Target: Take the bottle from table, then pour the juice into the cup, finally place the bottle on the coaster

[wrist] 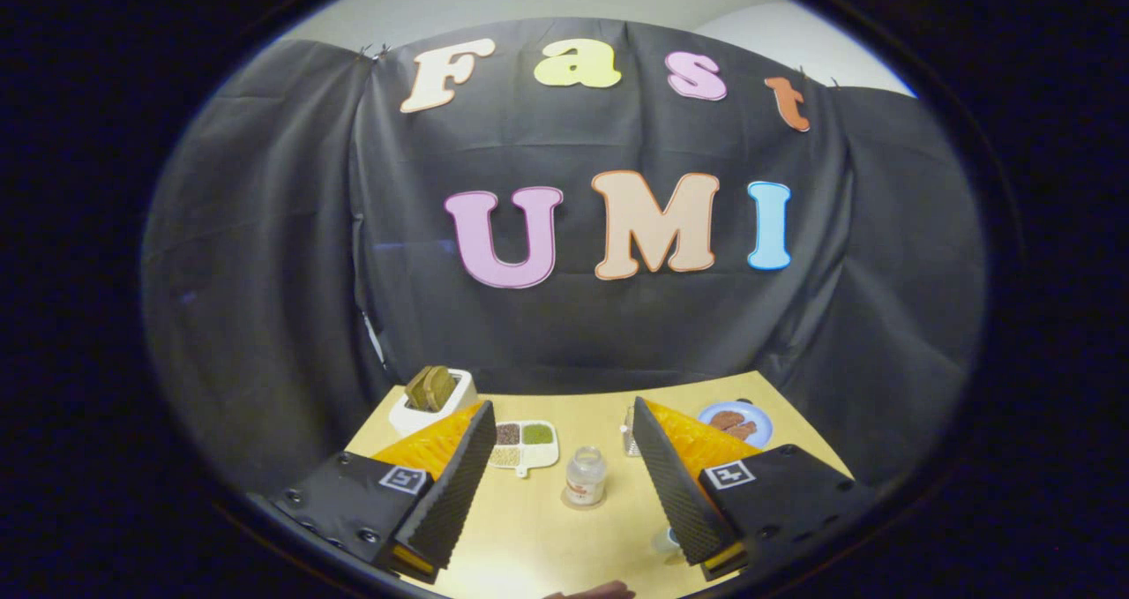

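A boxy white toaster (434, 402) with two brown slices is seen at ten o'clock on the smooth pale worktop (529, 537). A divided dish (524, 443) of grains follows. The claw (559, 484) is held wide open, empty. Between its ribbed fingers, the small rounded bottle (586, 476) stands upright on a round coaster (567, 500). A round blue plate (737, 423) lies at two o'clock.

Table (564, 528) pale yellow wood; bottle (586, 475) clear, white-and-red label; plate (758, 418) light blue; toaster (414, 418) white.
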{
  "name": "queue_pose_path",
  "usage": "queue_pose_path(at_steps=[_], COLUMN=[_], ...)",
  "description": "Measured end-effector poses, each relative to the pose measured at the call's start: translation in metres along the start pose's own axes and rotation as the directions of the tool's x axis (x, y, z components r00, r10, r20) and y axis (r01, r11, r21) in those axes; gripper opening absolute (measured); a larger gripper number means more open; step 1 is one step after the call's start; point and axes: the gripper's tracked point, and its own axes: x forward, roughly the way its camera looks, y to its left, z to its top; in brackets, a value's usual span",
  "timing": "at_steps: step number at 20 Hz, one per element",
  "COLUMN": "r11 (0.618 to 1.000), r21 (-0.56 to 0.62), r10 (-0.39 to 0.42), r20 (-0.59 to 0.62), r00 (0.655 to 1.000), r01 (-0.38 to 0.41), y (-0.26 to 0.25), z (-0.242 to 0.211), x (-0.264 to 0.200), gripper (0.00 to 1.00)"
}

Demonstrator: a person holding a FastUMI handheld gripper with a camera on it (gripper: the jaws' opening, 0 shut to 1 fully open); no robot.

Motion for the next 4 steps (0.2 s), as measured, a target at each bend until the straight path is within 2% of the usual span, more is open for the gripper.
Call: queue_pose_path(at_steps=[4], r11=[0.999], r21=[-0.021], r10=[0.036], r20=[-0.031], r00=[0.999], r01=[-0.037], y=[0.0051], z=[-0.0072], x=[-0.0038], gripper=[0.97])
